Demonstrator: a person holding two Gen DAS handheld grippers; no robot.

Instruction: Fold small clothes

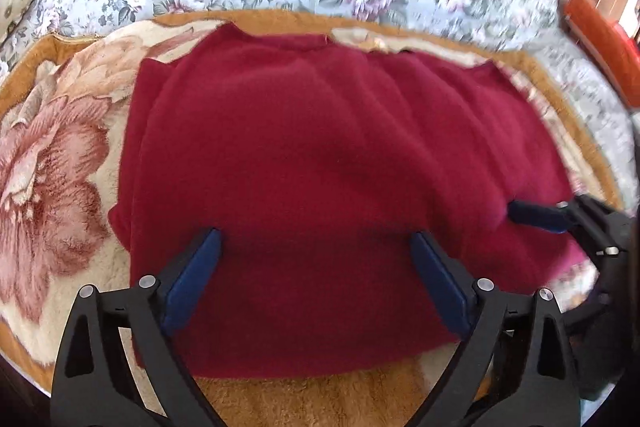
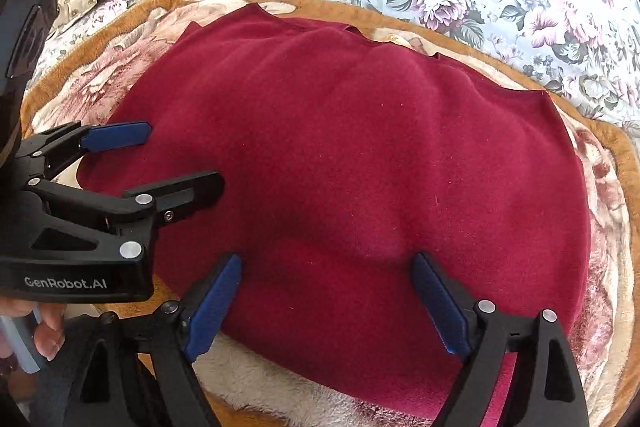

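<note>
Both the left hand-held gripper (image 1: 316, 237) and right hand-held gripper (image 2: 326, 261) gape wide, empty, over the near edge of the red garment (image 1: 328, 147) on the blanket (image 1: 52, 155).

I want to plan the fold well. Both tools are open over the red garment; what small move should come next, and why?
Probably lower the left tool and right tool to the near edge of the red garment and close on it. Both stand open over the cloth with nothing gripped, and the garment lies spread fairly flat on the blanket, so a hold on its edge seems needed before folding.
</note>
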